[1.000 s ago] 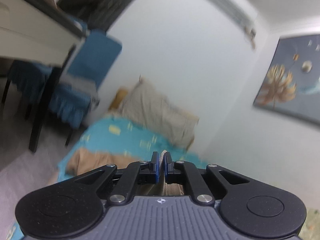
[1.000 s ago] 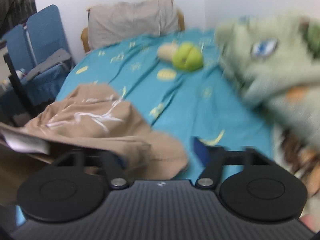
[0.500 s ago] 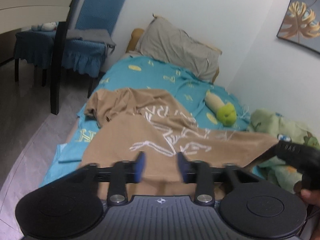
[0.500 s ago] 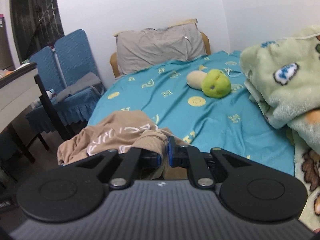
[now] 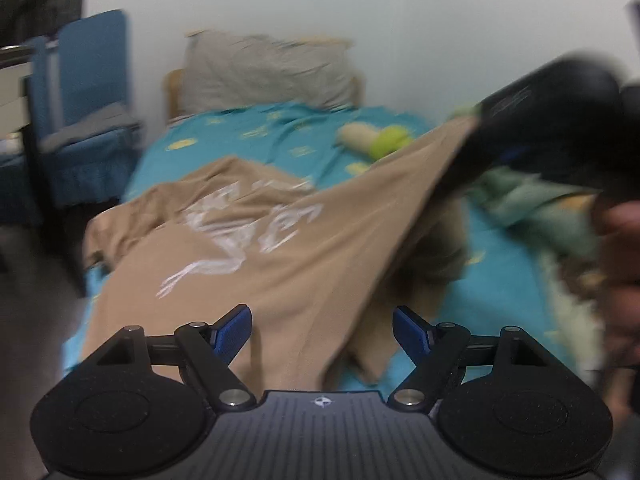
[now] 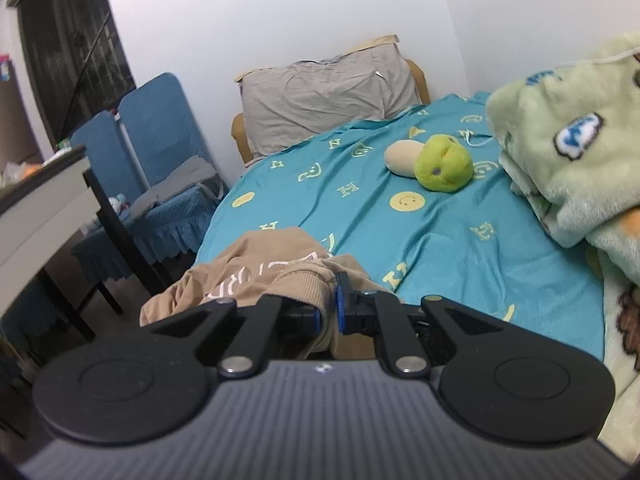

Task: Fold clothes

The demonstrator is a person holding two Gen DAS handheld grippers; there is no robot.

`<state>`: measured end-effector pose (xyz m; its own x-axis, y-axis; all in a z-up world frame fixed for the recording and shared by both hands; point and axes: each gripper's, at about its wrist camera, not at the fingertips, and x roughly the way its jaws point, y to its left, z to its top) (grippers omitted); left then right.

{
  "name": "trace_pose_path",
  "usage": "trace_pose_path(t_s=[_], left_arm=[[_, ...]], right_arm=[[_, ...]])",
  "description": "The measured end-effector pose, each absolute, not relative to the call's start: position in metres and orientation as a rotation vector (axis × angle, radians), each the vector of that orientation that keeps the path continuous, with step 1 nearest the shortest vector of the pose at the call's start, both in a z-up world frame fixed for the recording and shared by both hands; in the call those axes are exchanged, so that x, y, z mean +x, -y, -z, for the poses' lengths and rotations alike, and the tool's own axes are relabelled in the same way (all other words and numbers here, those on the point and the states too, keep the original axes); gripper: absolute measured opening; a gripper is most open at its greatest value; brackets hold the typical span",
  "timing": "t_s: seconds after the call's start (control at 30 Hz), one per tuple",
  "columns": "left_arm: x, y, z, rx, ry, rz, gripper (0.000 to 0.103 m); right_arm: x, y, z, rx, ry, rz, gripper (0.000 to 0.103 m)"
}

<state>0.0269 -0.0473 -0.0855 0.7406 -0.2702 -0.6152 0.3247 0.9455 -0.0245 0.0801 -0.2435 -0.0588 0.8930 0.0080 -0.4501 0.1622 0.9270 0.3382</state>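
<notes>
A tan sweatshirt (image 5: 280, 248) with white lettering lies on the teal bed sheet (image 5: 280, 136). My left gripper (image 5: 322, 328) is open and empty, its blue pads just above the near edge of the cloth. My right gripper (image 6: 327, 310) is shut on the sweatshirt's ribbed cuff (image 6: 304, 288) and holds it lifted. In the left wrist view the right gripper (image 5: 532, 132) is at the upper right, pulling the cloth taut. The sweatshirt (image 6: 248, 276) bunches in front of the right gripper.
A grey pillow (image 6: 328, 92) leans at the head of the bed. A green and beige plush toy (image 6: 432, 160) lies on the sheet (image 6: 440, 240). A pale green blanket (image 6: 568, 140) is piled at the right. Blue chairs (image 6: 152, 152) and a table (image 6: 44, 208) stand left of the bed.
My left gripper opened wide, from shut a second ago, and let go. My right gripper closed on the cuff and lifted it up and right, stretching the sweatshirt.
</notes>
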Motion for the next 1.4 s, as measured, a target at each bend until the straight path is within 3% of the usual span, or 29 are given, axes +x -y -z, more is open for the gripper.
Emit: trace_pose_path(t_s=[0.23,0.33,0.5,0.57,0.63,0.7,0.77,0.97,1.4], left_arm=[[0.054,0.015,0.110,-0.068,-0.843,0.089,0.084],[0.054,0.013,0.115,-0.011,-0.885,0.017,0.085],[0.042,-0.004,0.094,-0.046,-0.763,-0.100,0.086],[0.034,-0.021,0.080,-0.116,-0.675,-0.176,0.086],[0.027,-0.039,0.066,-0.191,-0.599,-0.236,0.086],[0.022,-0.053,0.053,-0.239,-0.536,-0.270,0.086],[0.018,-0.061,0.035,-0.268,-0.486,-0.279,0.086],[-0.004,-0.065,-0.057,-0.296,-0.283,-0.233,0.085],[-0.109,-0.059,-0.342,-0.331,0.127,-0.109,0.086]], right_arm=[[0.072,0.258,0.057,0.431,-0.375,0.174,0.010],[0.069,0.268,0.059,0.458,-0.337,0.239,0.011],[0.076,0.279,0.072,0.446,-0.377,0.321,0.014],[0.083,0.279,0.081,0.411,-0.429,0.344,0.028],[0.089,0.277,0.089,0.378,-0.466,0.357,0.066],[0.091,0.273,0.096,0.363,-0.485,0.356,0.082],[0.094,0.268,0.092,0.324,-0.491,0.319,0.082],[0.074,0.253,0.012,0.221,-0.298,0.287,0.082],[-0.052,0.257,-0.240,0.263,0.102,0.187,0.082]])
